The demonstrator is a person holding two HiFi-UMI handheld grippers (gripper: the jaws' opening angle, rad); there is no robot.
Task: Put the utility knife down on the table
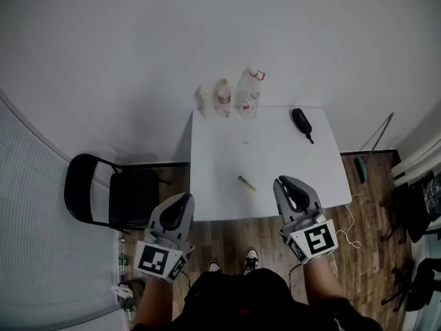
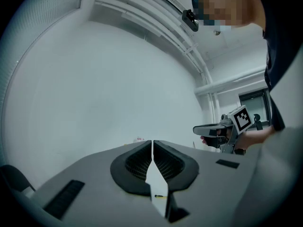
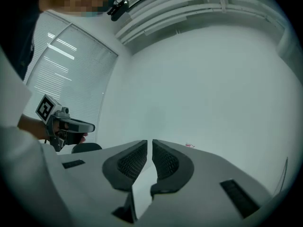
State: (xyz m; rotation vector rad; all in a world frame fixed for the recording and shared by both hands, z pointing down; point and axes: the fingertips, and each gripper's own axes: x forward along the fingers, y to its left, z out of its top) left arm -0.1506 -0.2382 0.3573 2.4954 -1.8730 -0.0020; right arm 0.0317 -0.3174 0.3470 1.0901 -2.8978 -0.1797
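Note:
The utility knife [image 1: 247,183], a small yellow and dark stick, lies flat on the white table [image 1: 220,157], near its front edge. In the left gripper view the knife [image 2: 160,196] shows as a tiny sliver low down between the jaws. My left gripper [image 1: 185,200] hovers off the table's front left corner, shut and empty [image 2: 152,143]. My right gripper [image 1: 282,183] is over the table's front edge, just right of the knife and apart from it, also shut and empty [image 3: 149,141]. Each gripper camera shows the other gripper in the air.
Three plastic bottles [image 1: 224,98] stand at the table's far edge. A black handled object [image 1: 302,123] lies at the far right. A black chair [image 1: 110,195] stands left of the table. On the wooden floor to the right are a cable [image 1: 350,229] and a green object [image 1: 360,169].

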